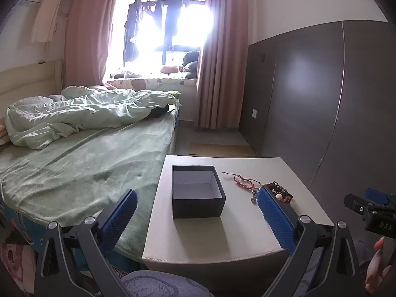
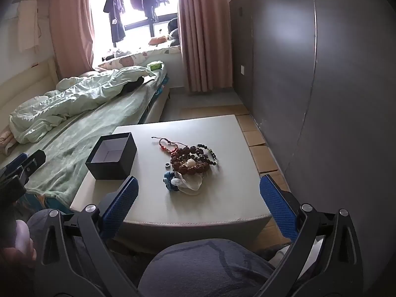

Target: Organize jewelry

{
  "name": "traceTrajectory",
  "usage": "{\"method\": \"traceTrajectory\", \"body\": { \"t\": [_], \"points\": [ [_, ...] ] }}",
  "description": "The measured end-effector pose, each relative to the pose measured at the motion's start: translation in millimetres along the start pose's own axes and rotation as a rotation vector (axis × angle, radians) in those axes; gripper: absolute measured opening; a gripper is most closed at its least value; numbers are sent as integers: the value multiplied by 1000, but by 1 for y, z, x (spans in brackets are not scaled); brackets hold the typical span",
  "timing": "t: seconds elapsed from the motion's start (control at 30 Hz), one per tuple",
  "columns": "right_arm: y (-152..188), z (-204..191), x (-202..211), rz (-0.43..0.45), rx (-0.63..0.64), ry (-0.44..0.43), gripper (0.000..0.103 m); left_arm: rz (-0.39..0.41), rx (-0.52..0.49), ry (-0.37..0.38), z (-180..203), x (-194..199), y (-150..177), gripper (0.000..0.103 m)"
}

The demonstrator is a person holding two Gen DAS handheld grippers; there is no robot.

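Nearest the lens in the right wrist view is the person's knee (image 2: 205, 267) in dark blue-grey cloth, at six o'clock, pressed close to the near edge of the low white table (image 2: 222, 198). Just above it the right gripper (image 2: 198, 208) hangs over that edge with its jaws spread wide and nothing between the blue pads. The left gripper (image 1: 198, 217) stands the same way in its own view: jaws fully apart, empty, framing the table from the near side.

Farther in, at about twelve o'clock from the right gripper, the jewelry lies in a loose heap on the tabletop: a blue fabric piece (image 2: 170, 182) and a clear plastic bag (image 2: 191, 184) nearest, then the brown bead bracelets (image 2: 191, 163) with a small ring (image 2: 167, 165) beside them, then the red cord bracelet (image 2: 167, 146) at the far end. All of it sits on bare table, apart from the box.

At ten o'clock from the heap stands the dark box (image 2: 111, 158), lid off. The left wrist view looks into the box (image 1: 198, 190), and its pale floor holds nothing.

As I judge it, the sorting has not yet begun: no piece is in the box, none is gripped, so every item remains to be moved.

Beyond the table lie the bed (image 2: 81, 128) and the curtained window (image 2: 133, 12).
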State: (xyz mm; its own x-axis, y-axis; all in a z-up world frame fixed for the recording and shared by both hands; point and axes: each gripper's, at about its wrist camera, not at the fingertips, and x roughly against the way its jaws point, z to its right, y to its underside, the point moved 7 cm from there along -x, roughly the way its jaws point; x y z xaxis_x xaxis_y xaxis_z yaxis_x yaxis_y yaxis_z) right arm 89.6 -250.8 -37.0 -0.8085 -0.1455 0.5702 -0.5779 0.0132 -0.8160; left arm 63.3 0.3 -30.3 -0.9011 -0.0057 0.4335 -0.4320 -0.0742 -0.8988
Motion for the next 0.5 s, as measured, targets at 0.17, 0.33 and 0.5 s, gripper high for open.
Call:
{"method": "traceTrajectory", "body": {
  "t": [0.17, 0.33, 0.5],
  "points": [
    [3, 1, 0, 5, -4, 1, 98, -1, -7, -6, 0, -1, -1, 95],
    [1, 3, -1, 2, -8, 3, 98, 3, 0, 2, 1, -2, 3, 95],
    [0, 2, -1, -1, -12, 5, 98, 2, 3, 1, 3, -1, 3, 95]
  ]
}}
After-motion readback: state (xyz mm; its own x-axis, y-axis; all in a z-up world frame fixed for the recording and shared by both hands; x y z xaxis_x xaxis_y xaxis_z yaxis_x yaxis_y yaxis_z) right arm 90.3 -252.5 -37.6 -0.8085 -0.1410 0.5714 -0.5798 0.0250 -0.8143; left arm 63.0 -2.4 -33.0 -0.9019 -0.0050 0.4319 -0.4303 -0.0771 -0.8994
